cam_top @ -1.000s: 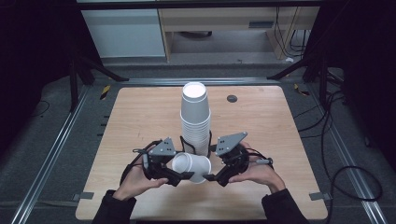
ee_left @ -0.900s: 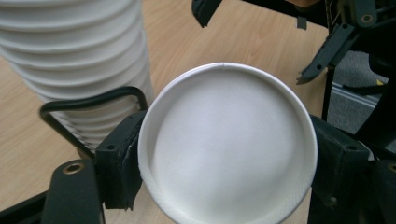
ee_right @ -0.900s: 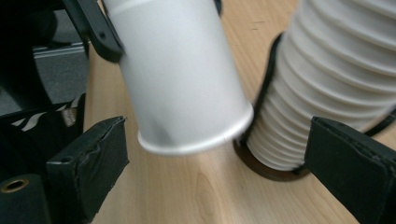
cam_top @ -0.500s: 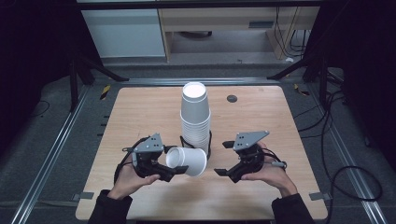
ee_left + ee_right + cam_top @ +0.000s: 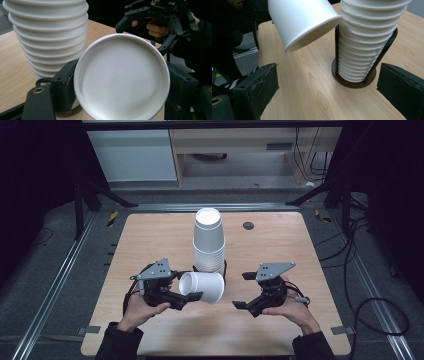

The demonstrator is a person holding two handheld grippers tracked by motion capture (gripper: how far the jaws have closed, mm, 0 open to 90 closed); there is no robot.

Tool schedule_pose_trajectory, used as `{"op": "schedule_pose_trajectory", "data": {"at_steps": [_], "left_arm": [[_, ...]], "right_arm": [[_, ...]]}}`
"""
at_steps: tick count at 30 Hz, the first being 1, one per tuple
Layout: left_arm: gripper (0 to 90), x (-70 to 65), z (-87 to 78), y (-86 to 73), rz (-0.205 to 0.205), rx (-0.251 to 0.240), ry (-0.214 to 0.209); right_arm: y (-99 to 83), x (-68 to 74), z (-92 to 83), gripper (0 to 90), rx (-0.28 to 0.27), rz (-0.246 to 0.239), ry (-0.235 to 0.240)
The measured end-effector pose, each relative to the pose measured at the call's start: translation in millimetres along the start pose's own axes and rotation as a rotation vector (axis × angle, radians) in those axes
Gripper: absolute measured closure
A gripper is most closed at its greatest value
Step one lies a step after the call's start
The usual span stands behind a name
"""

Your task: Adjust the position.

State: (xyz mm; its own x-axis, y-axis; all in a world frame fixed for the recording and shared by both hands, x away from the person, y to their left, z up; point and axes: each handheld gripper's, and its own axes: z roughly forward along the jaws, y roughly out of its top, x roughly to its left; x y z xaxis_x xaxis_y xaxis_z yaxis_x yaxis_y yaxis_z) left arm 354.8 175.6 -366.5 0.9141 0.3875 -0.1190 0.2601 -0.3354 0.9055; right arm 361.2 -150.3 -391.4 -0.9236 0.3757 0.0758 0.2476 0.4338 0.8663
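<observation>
Left gripper (image 5: pixel 192 296) is gripping one cup (image 5: pixel 202 286) sideways beside the stack (image 5: pixel 209 242); right gripper (image 5: pixel 243 290), jaws just opening, is standing empty; next likely: setting cup aside.

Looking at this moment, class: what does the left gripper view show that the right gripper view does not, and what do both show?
Left gripper view alone: the closed bottom of the single paper cup, pinched between that gripper's black jaws, and beyond it the right gripper in a hand. Right gripper view alone: the cup's open rim seen from the side, the round brown base with black rods holding the stack, and its own jaws apart with nothing between them. Both: the stack of cups, the wooden table.
</observation>
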Motion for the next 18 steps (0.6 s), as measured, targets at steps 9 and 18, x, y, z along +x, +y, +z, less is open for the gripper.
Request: {"op": "schedule_pose_trajectory", "data": {"at_steps": [9,18], "left_arm": [[22.6,1.3,5.5,9.9,0.011,-0.036,-0.037],[22.6,-0.5,12.0,14.6,0.014,-0.057,-0.07]], "right_arm": [[5.2,-1.2,1.9,2.2,-0.032,0.015,0.006],[7.4,-0.4,7.7,1.6,-0.04,0.022,0.039]]}}
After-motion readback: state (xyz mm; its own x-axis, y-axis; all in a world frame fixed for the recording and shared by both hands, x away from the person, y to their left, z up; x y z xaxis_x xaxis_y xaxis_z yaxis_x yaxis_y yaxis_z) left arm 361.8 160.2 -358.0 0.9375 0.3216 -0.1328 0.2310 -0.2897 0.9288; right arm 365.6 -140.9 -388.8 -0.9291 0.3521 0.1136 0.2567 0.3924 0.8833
